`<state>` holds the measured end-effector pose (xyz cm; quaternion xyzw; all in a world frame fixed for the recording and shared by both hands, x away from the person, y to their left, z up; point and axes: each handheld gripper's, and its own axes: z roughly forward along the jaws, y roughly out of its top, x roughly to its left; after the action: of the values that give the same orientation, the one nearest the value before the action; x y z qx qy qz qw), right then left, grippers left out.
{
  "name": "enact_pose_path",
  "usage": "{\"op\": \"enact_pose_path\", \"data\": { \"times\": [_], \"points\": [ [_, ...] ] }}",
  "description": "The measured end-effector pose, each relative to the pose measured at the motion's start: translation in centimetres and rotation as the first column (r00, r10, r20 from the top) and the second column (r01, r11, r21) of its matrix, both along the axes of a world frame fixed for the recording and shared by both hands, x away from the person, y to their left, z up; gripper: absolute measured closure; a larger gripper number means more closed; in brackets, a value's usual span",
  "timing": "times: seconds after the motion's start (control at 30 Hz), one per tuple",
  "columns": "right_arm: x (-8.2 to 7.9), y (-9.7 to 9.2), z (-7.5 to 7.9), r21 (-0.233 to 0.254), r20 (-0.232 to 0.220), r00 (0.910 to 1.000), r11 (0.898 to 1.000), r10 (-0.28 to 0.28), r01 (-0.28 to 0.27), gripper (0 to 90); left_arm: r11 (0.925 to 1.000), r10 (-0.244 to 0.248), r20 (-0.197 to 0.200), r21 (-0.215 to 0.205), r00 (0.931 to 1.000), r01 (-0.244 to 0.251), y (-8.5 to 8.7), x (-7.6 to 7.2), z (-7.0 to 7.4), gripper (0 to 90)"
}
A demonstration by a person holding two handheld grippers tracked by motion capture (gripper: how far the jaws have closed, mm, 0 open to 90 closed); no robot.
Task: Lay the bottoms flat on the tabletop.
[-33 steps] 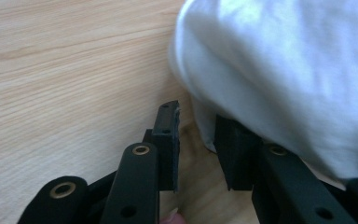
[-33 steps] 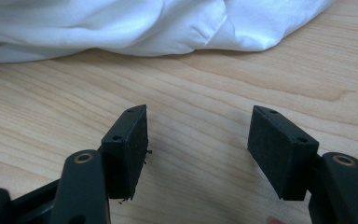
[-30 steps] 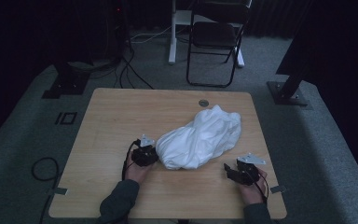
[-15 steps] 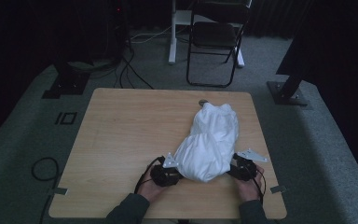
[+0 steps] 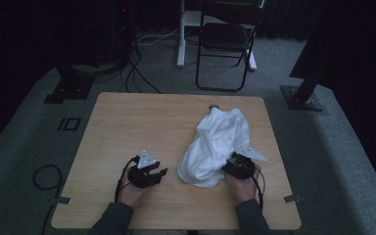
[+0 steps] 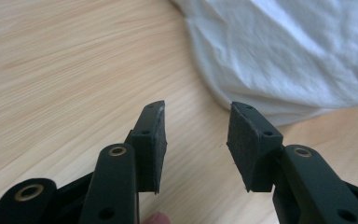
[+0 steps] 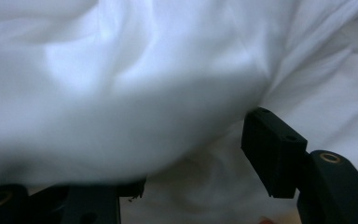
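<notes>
A crumpled white cloth lies on the right half of the wooden table, stretched from far to near. My left gripper sits to the left of the cloth, apart from it. In the left gripper view its jaws stand open on bare wood, having just been opening, with the cloth's edge ahead. My right gripper is pushed into the cloth's near right side. In the right gripper view a fold of cloth hangs between the jaws and covers the left one. They have just been closing, and the right pad still shows its bare face.
A small grey object peeks out at the cloth's far end. Beyond the table stand a black folding chair and a white post. Cables loop on the floor at the left, and black stand bases sit at both far corners.
The left gripper has let go of the cloth, opened and drawn away to the left. The cloth has swung to lie far-to-near. The right gripper has pushed into its near right side.
</notes>
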<state>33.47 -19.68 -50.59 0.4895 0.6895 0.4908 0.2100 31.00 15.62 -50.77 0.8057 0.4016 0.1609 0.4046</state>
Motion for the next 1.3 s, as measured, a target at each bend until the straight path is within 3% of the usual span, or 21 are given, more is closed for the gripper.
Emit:
{"op": "enact_pose_path", "data": {
  "times": [0.07, 0.17, 0.27, 0.33, 0.47, 0.67, 0.83, 1.03, 1.3],
  "points": [
    [0.5, 1.6, 0.4, -0.019, 0.008, 0.9993, 0.999, 0.037, -0.037, 44.0, 0.9995, 0.027, 0.002, -0.015, 0.9996, -0.027, 1.0, -0.1, 0.0, 55.8],
    [1.1, 4.2, 0.7, -0.09, 0.009, 0.9952, 0.991, 0.098, -0.096, 43.9, 0.9978, 0.061, 0.008, -0.025, 0.9981, -0.061, 2.2, -0.1, 0.1, 54.8],
    [1.2, 6.5, 0.5, -0.174, -0.007, 0.9832, 0.968, 0.182, -0.181, 41.8, 0.9943, 0.101, 0.009, -0.034, 0.9948, -0.101, 3.2, -0.1, 0.3, 54.7],
    [0.9, 7.2, 0.4, -0.236, 0.009, 0.9785, 0.951, 0.206, -0.198, 40.3, 0.9927, 0.116, 0.012, -0.035, 0.9932, -0.115, 3.8, -0.1, 0.3, 54.6],
    [0.6, 5.9, 0.5, -0.219, 0.006, 0.9827, 0.959, 0.185, -0.179, 39.9, 0.9901, 0.137, 0.011, -0.029, 0.9905, -0.137, 4.6, -0.1, 0.2, 54.4],
    [-0.1, 3.3, 0.0, -0.244, -0.025, 0.989, 0.958, 0.146, -0.147, 36.7, 0.9863, 0.164, 0.014, -0.02, 0.9864, -0.163, 5.0, 0.5, 0.0, 52.6],
    [-1.0, 1.9, -0.6, -0.238, -0.039, 0.9927, 0.964, 0.114, -0.12, 32.4, 0.9849, 0.173, 0.023, -0.013, 0.9846, -0.173, 4.7, 1.6, 0.3, 50.6],
    [-2.0, 1.2, -1.0, -0.208, -0.089, 0.991, 0.971, 0.1, -0.117, 27.3, 0.9855, 0.169, 0.044, -0.021, 0.9846, -0.168, 3.6, 3.0, 0.8, 45.7],
    [-2.2, 1.9, -2.4, -0.235, -0.16, 0.971, 0.948, 0.178, -0.212, 19.2, 0.9899, 0.14, 0.031, -0.028, 0.9897, -0.139, 0.9, 5.3, 0.8, 39.4]
  ]
}}
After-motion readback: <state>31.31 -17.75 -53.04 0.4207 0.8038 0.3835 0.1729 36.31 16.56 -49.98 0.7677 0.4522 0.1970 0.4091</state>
